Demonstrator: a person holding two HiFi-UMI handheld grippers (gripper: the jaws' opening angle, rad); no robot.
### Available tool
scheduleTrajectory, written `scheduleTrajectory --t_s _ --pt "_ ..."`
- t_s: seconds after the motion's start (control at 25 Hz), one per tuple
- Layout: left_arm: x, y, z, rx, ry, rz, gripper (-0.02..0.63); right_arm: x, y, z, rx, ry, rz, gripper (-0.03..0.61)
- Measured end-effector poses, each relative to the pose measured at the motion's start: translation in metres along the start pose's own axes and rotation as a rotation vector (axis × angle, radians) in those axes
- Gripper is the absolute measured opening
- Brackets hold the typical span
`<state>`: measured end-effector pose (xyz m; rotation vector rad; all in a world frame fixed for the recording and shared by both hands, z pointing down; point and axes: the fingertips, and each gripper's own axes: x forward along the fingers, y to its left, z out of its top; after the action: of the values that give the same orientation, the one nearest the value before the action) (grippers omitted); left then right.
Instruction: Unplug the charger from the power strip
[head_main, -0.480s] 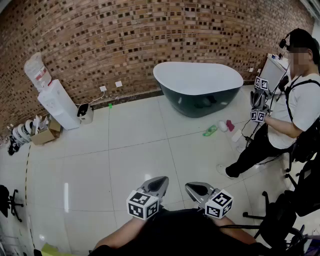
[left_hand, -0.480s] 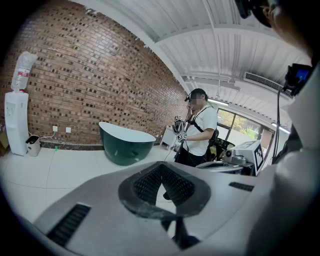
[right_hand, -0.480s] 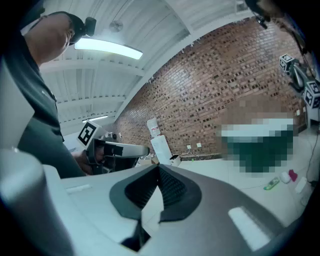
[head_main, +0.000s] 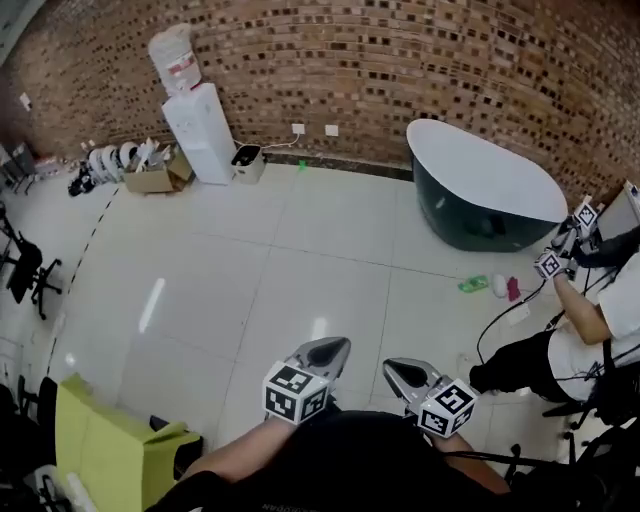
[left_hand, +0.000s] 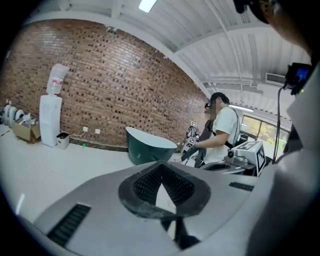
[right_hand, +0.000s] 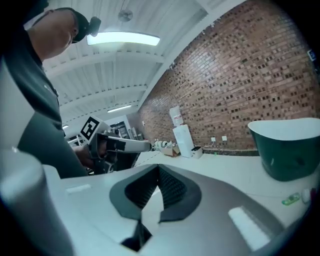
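Note:
Neither a charger nor a power strip shows in any view. Both grippers are held close to my body above the white tile floor (head_main: 300, 240). My left gripper (head_main: 326, 351) is shut with nothing between its ribbed pads, and its own view shows the tips meeting (left_hand: 161, 167). My right gripper (head_main: 404, 371) is shut and empty too, its tips together in the right gripper view (right_hand: 158, 170). Two white wall sockets (head_main: 314, 129) sit low on the brick wall, far ahead.
A dark bathtub (head_main: 480, 190) stands at the right. A water dispenser (head_main: 200, 125) and a cardboard box (head_main: 155, 178) are at the back wall. Another person (head_main: 590, 330) stands at the far right holding grippers. A yellow-green bag (head_main: 110, 450) lies at the lower left.
The head view has swung left: tub and other person slid right, the dispenser moved toward the middle, and the yellow-green bag came into view. Both grippers stay shut before my body.

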<state>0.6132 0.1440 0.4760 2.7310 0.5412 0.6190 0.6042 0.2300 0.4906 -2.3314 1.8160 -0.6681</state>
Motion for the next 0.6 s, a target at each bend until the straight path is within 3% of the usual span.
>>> scheduleTrajectory --t_s 0.32,0.6 --pt "-0.063 0.005 -0.013 -0.101 -0.081 0.228 0.006 0.019 0.033 0.003 -0.038 0.074 0.210 0.003" --pt "-0.135 -0.019 -0.065 -0.216 -0.136 0.452 0.006 0.028 0.090 -0.035 -0.047 0.171 0.442 0.003"
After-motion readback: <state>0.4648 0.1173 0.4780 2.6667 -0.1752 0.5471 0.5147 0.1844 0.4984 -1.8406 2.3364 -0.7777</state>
